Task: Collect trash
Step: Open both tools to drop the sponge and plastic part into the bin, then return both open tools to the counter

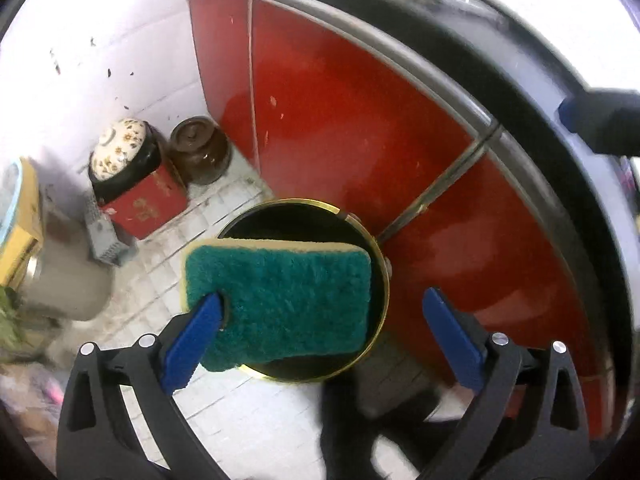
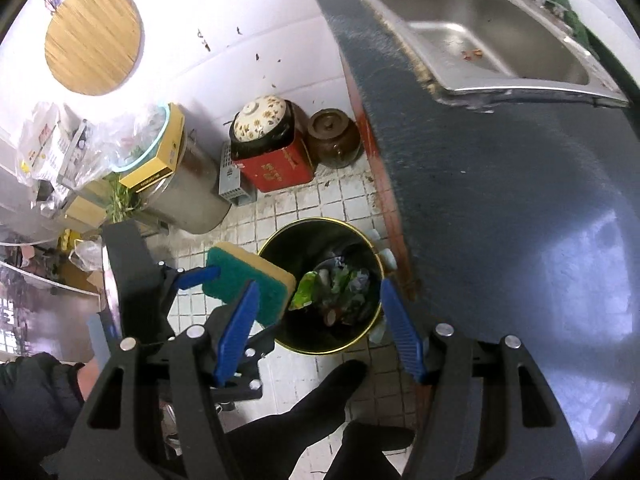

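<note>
One sponge [image 1: 280, 300] | green scrub face, yellow backing | above bin [image 2: 280, 248]

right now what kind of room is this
Most likely a home kitchen: a steel sink set in a dark counter, red cabinet doors under it, and a lidded clay pot on the tiled floor.

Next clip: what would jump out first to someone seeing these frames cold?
The green-and-yellow sponge at the open left gripper, touching one blue finger, above the gold-rimmed black trash bin on the tiled floor. Behind it, glossy red cabinet doors; the right wrist view shows wrappers inside.
</note>
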`<state>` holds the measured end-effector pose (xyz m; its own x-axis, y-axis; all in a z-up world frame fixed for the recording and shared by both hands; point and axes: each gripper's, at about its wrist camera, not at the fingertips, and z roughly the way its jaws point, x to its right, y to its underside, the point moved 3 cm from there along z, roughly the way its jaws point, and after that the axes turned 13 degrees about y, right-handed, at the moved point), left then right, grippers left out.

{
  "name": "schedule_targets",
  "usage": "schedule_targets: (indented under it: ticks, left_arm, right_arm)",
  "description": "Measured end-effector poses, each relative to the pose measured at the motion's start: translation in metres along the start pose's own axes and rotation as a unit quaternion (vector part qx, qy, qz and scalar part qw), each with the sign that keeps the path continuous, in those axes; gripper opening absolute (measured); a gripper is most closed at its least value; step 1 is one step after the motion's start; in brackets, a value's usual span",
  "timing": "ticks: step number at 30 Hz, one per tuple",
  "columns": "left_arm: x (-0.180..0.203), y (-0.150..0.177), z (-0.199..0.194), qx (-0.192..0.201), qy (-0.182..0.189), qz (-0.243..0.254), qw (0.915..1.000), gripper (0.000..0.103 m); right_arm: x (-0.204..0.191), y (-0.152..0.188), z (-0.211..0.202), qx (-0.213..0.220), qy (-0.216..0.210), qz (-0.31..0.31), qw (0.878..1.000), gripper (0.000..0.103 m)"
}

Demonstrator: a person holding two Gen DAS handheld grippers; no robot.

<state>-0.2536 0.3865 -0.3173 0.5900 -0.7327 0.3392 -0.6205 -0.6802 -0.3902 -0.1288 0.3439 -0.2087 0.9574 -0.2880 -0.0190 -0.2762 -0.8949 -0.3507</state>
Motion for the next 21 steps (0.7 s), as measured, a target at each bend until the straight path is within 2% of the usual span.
schedule_targets:
  ticks: [1,2,3,4,5,6,7,8,9,11,13,15,21]
  left_arm:
    - [0.001,0.0,-0.002,0.023,0.013,-0.002,0.9996,0.096]
    - [-0.002,0.003,0.006,0.012,0.006,-0.007,0.9999,0.096]
    - [-0.006,0.007,0.021,-0.034,-0.011,-0.01,0.9993,0.096]
    - [-0.003,0.006,0.021,-0.032,-0.006,-0.007,0.9994,0.096]
    - [0.001,0.004,0.015,-0.007,0.003,0.002,1.0,0.096]
    - [0.005,0.004,0.014,0.004,-0.009,0.018,0.9998,0.096]
    - [0.007,0.003,0.02,-0.023,-0.032,0.033,0.9987,0.096]
    - [0.01,0.002,0.021,-0.026,-0.03,0.04,0.9984,0.096]
    - [0.012,0.003,0.019,-0.012,-0.02,0.04,0.9989,0.096]
    - [0.014,0.001,0.022,-0.032,-0.026,0.039,0.9984,0.096]
    - [0.021,-0.002,0.014,-0.006,-0.015,0.049,0.9987,0.096]
    - [0.025,0.0,0.017,-0.026,-0.017,0.053,0.9981,0.096]
    - [0.055,-0.015,-0.014,-0.002,-0.023,0.083,0.9962,0.096]
  right_arm:
    - [0.002,0.002,-0.003,0.003,0.001,0.002,1.0,0.062]
    - [0.005,0.004,-0.005,0.002,0.002,0.005,1.0,0.062]
    - [0.006,0.005,-0.007,0.002,0.003,0.006,1.0,0.062]
    - [0.008,0.007,-0.011,0.004,0.005,0.007,1.0,0.062]
    - [0.011,0.009,-0.017,0.012,0.009,0.008,1.0,0.062]
    - [0.014,0.012,-0.022,0.014,0.012,0.01,1.0,0.062]
    - [0.016,0.013,-0.024,0.014,0.013,0.012,1.0,0.062]
    - [0.019,0.015,-0.028,0.015,0.015,0.016,1.0,0.062]
    - [0.022,0.017,-0.031,0.016,0.018,0.018,1.0,0.062]
    - [0.028,0.022,-0.039,0.018,0.024,0.021,0.999,0.062]
    - [0.036,0.028,-0.051,0.026,0.03,0.031,0.999,0.062]
    - [0.042,0.033,-0.059,0.029,0.035,0.041,0.998,0.062]
    - [0.085,0.056,-0.108,0.057,0.067,0.105,0.991,0.064]
